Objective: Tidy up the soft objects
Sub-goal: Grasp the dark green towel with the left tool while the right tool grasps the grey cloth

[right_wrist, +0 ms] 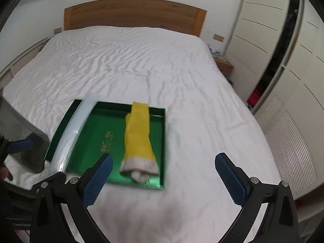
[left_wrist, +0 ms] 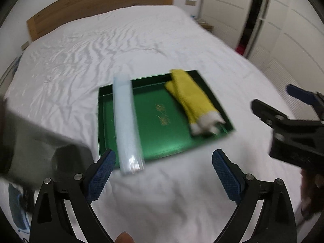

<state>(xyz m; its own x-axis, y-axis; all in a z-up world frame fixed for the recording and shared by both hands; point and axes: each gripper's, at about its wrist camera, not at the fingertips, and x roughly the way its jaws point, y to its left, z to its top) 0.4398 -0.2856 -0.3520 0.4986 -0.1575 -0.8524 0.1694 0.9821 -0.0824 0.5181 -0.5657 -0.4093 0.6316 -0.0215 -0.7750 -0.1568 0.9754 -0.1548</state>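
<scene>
So on the left there's a grey box-ish thing [left_wrist: 40, 133] at the bed's edge, too blurry to name properly. Next, the left gripper [left_wrist: 164, 174] hangs above the white bedsheet [left_wrist: 101, 46] with its blue fingers [left_wrist: 101, 178] spread wide, nothing between them. Just past it is a shallow green tray [left_wrist: 162, 127] with gold lettering, lying flat on the bed. A long pale blue roll [left_wrist: 127, 121] in clear wrap lies along the tray's left side, near end sticking out over the rim onto the sheet. Over on the tray's right side there's a folded yellow glove [right_wrist: 139, 129] with a white fuzzy cuff, far end lapping over the back rim. Then the right gripper [right_wrist: 164, 174], also held clear above the sheet, fingers [right_wrist: 230, 180] as wide as they go, empty. Wooden headboard [right_wrist: 133, 12] behind, white wardrobe doors [right_wrist: 263, 30] off to the right.
</scene>
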